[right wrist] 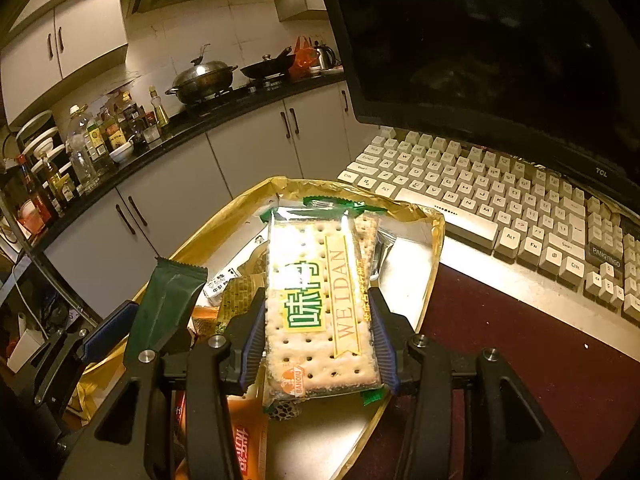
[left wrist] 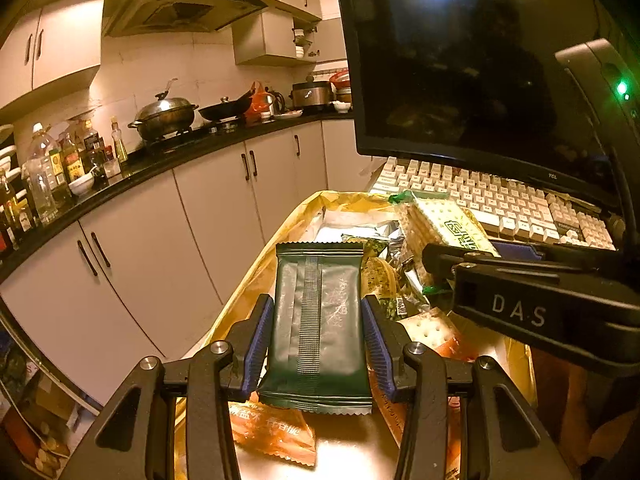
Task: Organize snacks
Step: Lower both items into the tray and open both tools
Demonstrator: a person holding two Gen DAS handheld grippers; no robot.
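My left gripper [left wrist: 318, 314] is shut on a dark green snack packet [left wrist: 320, 328], held above an open gold foil bag [left wrist: 244, 280] full of snacks. My right gripper [right wrist: 320, 308] is shut on a clear pack of soda crackers [right wrist: 320, 304] with green and yellow print, held over the same bag [right wrist: 224, 232]. The right gripper also shows at the right of the left wrist view [left wrist: 440, 258], with the crackers [left wrist: 444, 222]. The left gripper and green packet [right wrist: 168, 300] show at the left of the right wrist view. Orange packets [left wrist: 272, 432] lie in the bag below.
A beige keyboard [right wrist: 500, 200] and a dark TCL monitor [right wrist: 480, 40] stand right behind the bag. The table has a dark red surface [right wrist: 520, 360]. Left is a kitchen counter [left wrist: 160, 160] with bottles, a wok and cabinets.
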